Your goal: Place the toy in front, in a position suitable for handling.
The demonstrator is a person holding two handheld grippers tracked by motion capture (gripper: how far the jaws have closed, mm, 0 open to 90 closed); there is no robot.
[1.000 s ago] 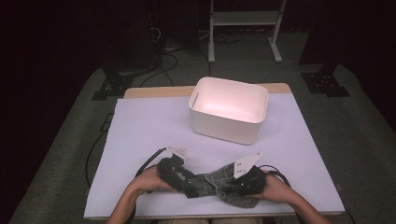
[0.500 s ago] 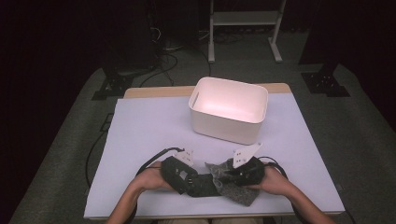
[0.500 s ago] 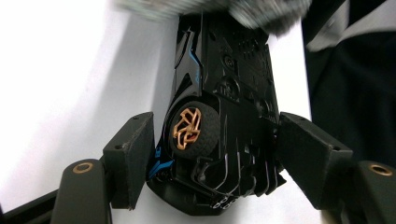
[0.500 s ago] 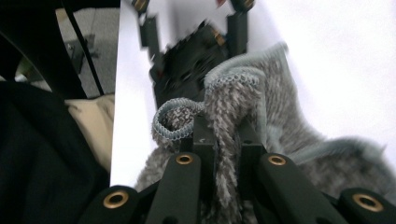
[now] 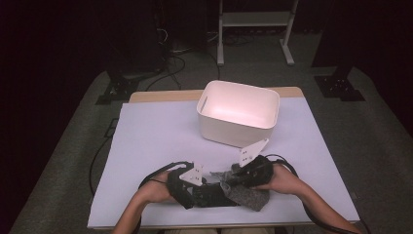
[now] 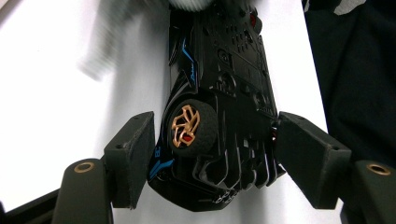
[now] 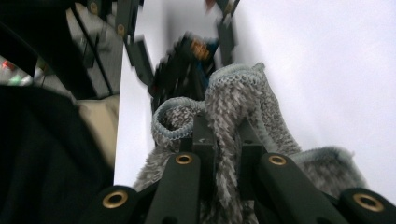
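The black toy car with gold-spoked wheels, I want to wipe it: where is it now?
The black toy car sits between the left gripper's pads, near the table's front edge, beside the grey fuzzy cloth pinched by the right gripper.

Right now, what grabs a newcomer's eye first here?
The white plastic bin glowing at the far middle of the pale table. At the near edge, the left gripper clamps a black toy car with copper wheels and the right gripper pinches a grey fuzzy cloth beside it.
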